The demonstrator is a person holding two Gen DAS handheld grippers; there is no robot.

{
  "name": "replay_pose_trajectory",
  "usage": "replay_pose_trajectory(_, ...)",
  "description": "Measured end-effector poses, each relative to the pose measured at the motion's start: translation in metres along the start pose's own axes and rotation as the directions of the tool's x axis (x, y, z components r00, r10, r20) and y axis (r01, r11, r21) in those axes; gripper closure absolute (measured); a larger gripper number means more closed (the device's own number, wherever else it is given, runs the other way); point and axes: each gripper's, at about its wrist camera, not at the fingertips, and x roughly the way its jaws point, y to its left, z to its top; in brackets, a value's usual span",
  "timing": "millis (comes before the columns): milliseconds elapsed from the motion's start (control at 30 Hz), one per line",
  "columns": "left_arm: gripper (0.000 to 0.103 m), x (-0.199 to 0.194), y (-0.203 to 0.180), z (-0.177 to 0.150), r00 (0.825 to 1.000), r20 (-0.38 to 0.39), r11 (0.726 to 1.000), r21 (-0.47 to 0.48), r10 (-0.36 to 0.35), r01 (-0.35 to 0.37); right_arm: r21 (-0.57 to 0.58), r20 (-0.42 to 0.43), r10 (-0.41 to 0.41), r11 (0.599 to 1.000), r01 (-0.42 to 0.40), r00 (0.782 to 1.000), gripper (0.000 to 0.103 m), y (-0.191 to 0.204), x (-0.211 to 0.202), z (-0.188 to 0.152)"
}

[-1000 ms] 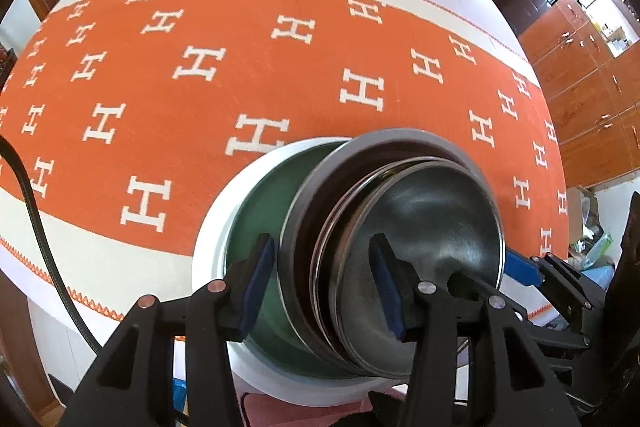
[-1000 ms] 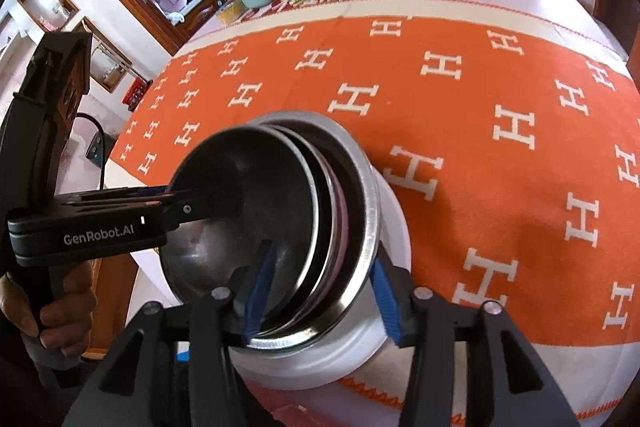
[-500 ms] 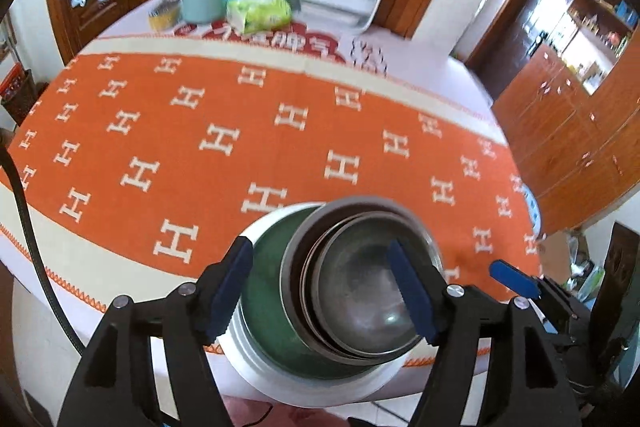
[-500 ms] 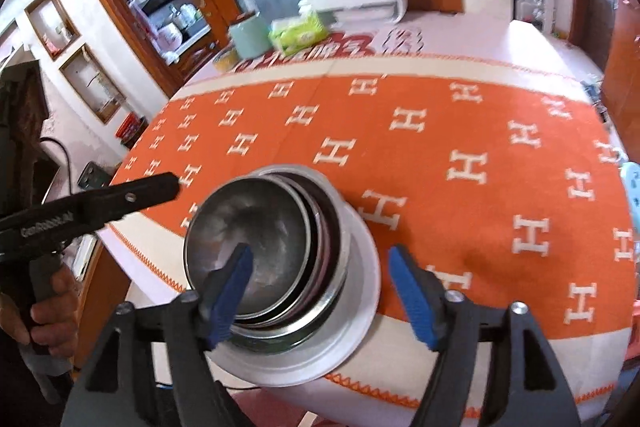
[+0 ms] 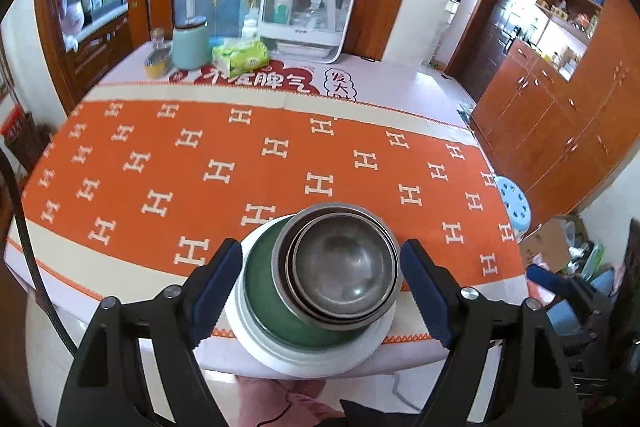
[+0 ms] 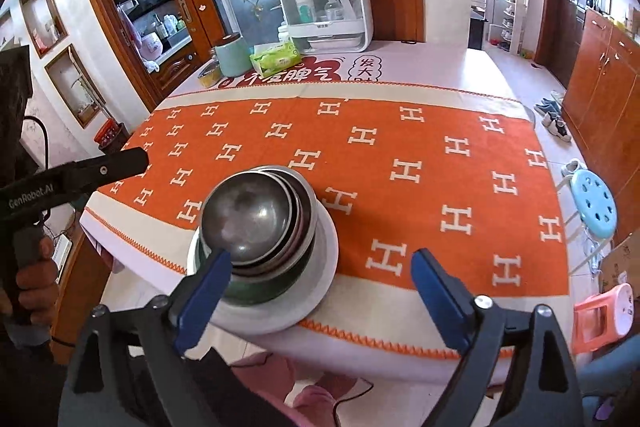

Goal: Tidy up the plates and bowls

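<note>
Two tongs, both wide open, holding nothing.
Left tongs (image 5: 320,291) and right tongs (image 6: 320,299), jaws just opening, hover above the bowls (image 5: 340,263) stacked on the plate (image 5: 280,355) at the counter (image 5: 280,155) edge.

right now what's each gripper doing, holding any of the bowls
Left gripper: open, jaws just opened wider, holding nothing; the stacked bowls sit free on the white plate.
Right gripper: open, jaws just opened wider, holding nothing.

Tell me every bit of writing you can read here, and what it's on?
"GenRobot.AI": side of the left gripper.
"H", repeated: orange tablecloth.
Large Chinese characters: red-and-white mat, partly hidden; I can't read them reliably.
Print on the green tissue pack: too small.
</note>
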Motion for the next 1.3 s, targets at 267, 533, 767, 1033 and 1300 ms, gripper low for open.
replay_pose_trajectory(267,0.015,-0.010,-0.017,-0.012,1.000,0.000,0.999,0.040,0.002,-0.002,0.038,-0.004,0.001,0.999,-0.001,1.000,0.008,0.024,-0.025,-0.002)
replay_pose_trajectory(533,0.011,-0.017,-0.024,-0.015,0.999,0.036,0.999,0.032,0.035,-0.036,0.046,-0.003,-0.087,0.995,0.087,0.996,0.008,0.029,-0.025,-0.002)
replay_pose_trajectory(767,0.010,-0.015,-0.027,-0.023,0.993,0.048,0.993,0.025,0.112,-0.113,0.054,0.019,-0.134,0.990,0.133,0.991,0.008,0.032,-0.023,-0.004)
replay_pose_trajectory(1033,0.002,-0.022,-0.034,-0.028,0.980,0.082,0.981,0.049,0.181,-0.185,0.040,0.030,-0.128,0.991,0.127,0.991,0.000,0.038,-0.021,-0.007)
replay_pose_trajectory(1300,0.001,-0.027,-0.035,-0.031,0.973,0.090,0.975,0.055,0.212,-0.217,0.042,0.040,-0.130,0.991,0.129,0.991,0.000,0.038,-0.021,-0.011)
